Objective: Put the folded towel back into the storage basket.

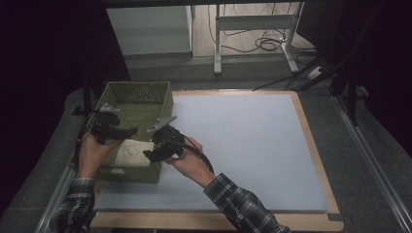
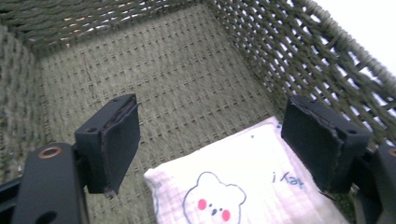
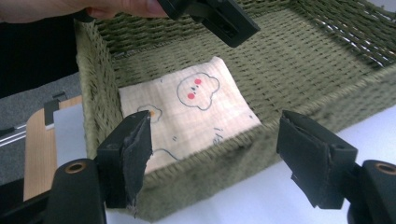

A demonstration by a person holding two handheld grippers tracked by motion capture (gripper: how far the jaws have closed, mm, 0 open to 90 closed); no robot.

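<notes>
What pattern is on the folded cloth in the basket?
Cartoon bear faces with pink cheeks on the cream cloth, clearest in the right gripper view.

cloth (image 2: 243, 186) cut off at btm edge, basket (image 1: 163, 104) far-wall items blurred

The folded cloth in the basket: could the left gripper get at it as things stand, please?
Probably yes: the left gripper hangs open just above the folded cloth inside the open-topped basket, nothing between them.

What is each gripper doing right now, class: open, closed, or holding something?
Left gripper: open, holding nothing; the folded cloth lies in the basket below it.
Right gripper: open, holding nothing, at the basket's near wall.
</notes>
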